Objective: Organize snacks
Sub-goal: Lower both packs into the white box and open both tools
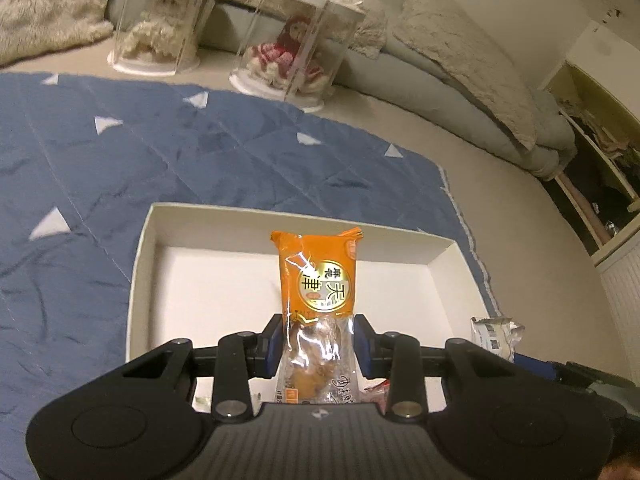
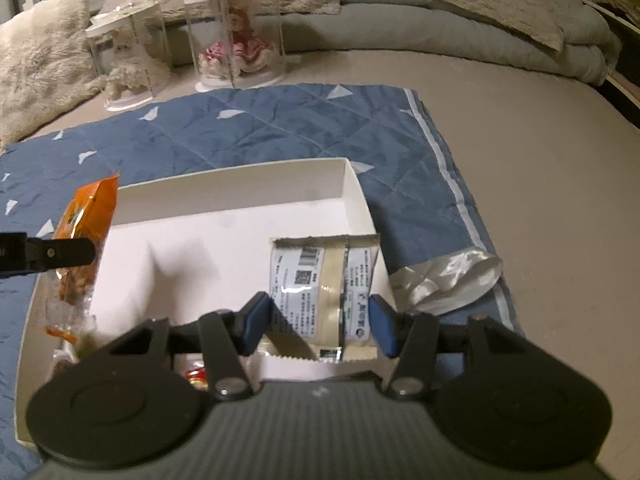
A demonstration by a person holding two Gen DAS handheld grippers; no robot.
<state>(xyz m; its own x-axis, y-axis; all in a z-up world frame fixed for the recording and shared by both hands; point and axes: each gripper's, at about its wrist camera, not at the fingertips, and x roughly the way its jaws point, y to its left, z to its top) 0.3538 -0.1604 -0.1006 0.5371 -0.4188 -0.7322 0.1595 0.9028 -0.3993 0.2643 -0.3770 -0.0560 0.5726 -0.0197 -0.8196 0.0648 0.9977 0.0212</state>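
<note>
My left gripper is shut on an orange and clear snack packet, held upright over the white shallow box. That packet also shows in the right wrist view, with the left gripper's finger across it. My right gripper holds a white snack packet with printed labels between its blue pads, over the right part of the white box. That white packet shows at the right edge of the box in the left wrist view. A small red-wrapped snack lies in the box near my right gripper.
The box sits on a blue quilted mat on a beige bed surface. Two clear display cases with dolls stand at the back. A crumpled silver-white wrapper lies on the mat right of the box. Grey pillows line the back.
</note>
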